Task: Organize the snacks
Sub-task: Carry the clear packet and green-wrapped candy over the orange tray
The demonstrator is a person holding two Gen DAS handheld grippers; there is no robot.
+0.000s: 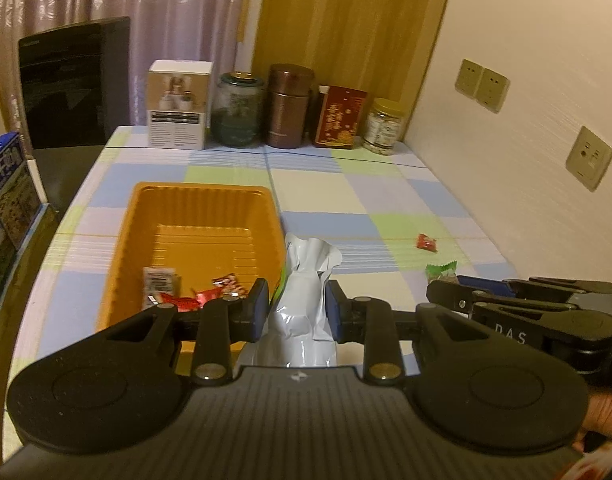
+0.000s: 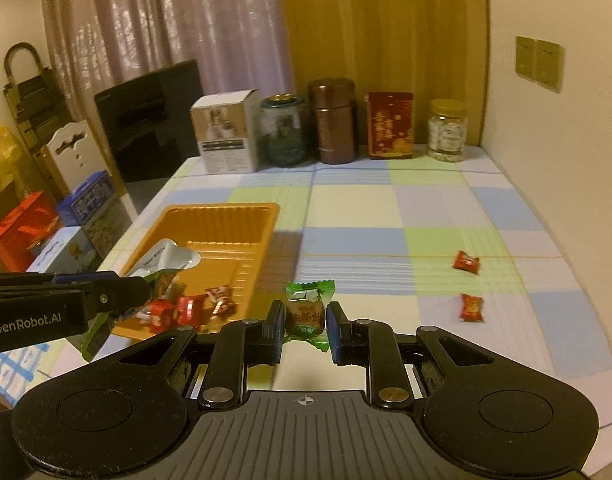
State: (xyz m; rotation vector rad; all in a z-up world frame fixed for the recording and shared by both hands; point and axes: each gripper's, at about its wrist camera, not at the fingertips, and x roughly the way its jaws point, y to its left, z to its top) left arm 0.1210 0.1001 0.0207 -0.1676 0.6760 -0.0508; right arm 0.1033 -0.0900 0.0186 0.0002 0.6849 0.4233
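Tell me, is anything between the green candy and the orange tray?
Mostly bare checked tablecloth lies between the green-wrapped candy, held in the right gripper, and the orange plastic tray. The left gripper, holding a silver foil bag, hangs by the tray's near edge.

- Lower part of silver bag hidden behind left gripper body at 6 o'clock.
- Labels on far jars too small to read.
- Blue box cut off at 9 o'clock.

Dim, warm yellowish indoor light, soft focus, strong fisheye bending at the edges.
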